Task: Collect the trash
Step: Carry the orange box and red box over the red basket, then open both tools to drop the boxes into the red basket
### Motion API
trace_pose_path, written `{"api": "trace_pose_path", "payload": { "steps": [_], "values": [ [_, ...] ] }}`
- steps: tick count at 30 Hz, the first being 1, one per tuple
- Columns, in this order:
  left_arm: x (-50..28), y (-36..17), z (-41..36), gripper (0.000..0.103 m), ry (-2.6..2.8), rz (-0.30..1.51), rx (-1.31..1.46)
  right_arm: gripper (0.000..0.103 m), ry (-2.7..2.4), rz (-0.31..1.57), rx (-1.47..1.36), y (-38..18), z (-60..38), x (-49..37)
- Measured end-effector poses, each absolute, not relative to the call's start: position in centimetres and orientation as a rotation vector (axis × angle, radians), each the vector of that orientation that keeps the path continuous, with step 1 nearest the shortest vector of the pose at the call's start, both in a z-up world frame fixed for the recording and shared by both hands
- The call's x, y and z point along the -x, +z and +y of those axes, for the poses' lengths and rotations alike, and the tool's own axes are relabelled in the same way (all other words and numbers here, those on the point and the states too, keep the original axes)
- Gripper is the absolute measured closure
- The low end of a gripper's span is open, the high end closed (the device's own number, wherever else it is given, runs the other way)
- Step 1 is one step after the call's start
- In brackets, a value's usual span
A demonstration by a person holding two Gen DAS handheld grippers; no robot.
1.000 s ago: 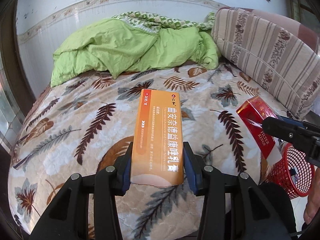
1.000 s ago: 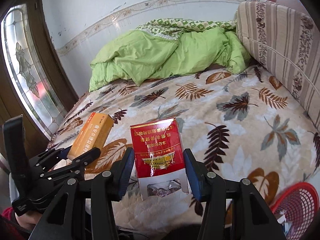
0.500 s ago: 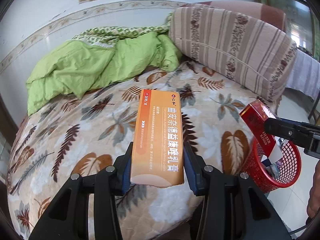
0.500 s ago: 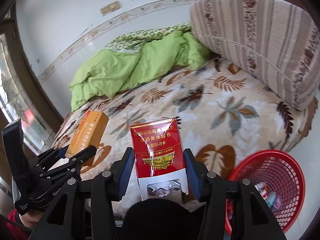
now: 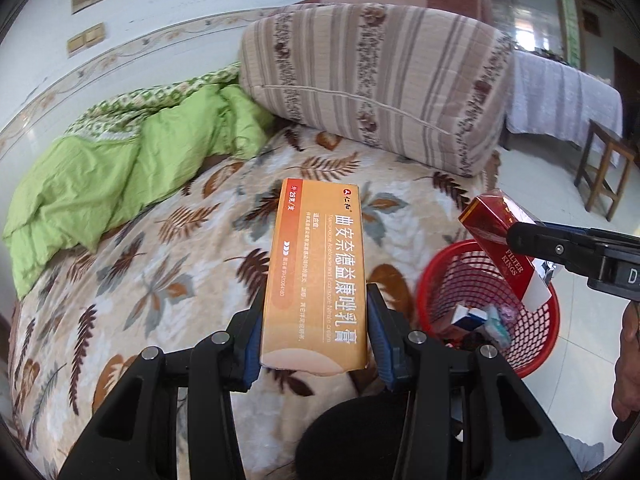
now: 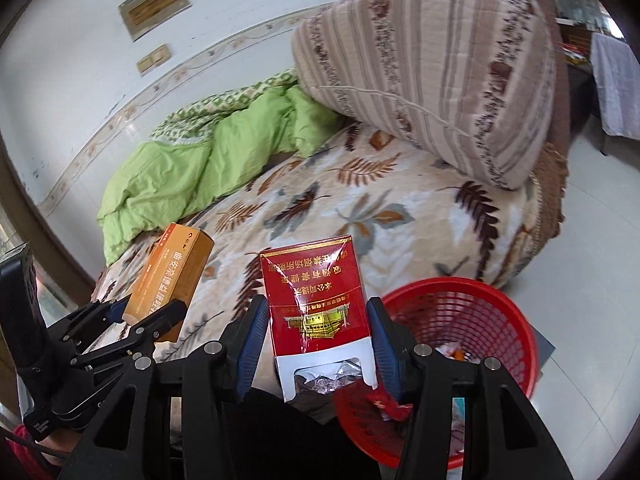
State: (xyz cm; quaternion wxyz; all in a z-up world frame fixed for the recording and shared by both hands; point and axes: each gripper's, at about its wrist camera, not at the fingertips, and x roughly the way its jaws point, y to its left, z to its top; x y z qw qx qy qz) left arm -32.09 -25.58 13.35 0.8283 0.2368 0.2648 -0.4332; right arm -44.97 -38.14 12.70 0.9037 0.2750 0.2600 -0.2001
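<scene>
Each gripper clamps a box, apparently beside red basket (image 6: pixel 460 320)

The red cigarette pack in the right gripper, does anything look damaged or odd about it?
Yes. The red cigarette pack is torn open at its near end, crumpled foil showing through the gap, and its wrapper is creased. It is held upside down to the camera.

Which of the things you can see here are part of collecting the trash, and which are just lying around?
Part of the job:
- orange box, clamped in the left hand-held gripper
- red cigarette pack, clamped in the right hand-held gripper
- red basket on the floor, already holding some litter

Just lying about:
- green quilt
- striped cushion
- leaf-print blanket
- wooden stool
</scene>
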Motion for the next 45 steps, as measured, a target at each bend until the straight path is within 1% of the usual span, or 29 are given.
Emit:
{"api": "trace_pose_path", "payload": {
  "steps": [12,20,31,45],
  "values": [
    [35.2,11.8,-31.4,0.059,-1.051,0.602,-0.57,0.049,-0.521,0.525,-0.638,11.3,-41.5,49.8],
    [36.3,10.2,-34.7,0.059,-1.154,0.704,-0.587,0.049,-0.574,0.529,-0.686,10.1,-43.4,51.5],
    [36.0,8.0,-37.1,0.059,-1.195,0.835,-0.571,0.049,-0.616,0.555,-0.729,8.6,-45.1,52.2],
    [35.3,5.4,-38.5,0.059,-1.195,0.919,-0.596,0.048,-0.623,0.623,-0.787,6.2,-46.6,50.7]
  ]
}}
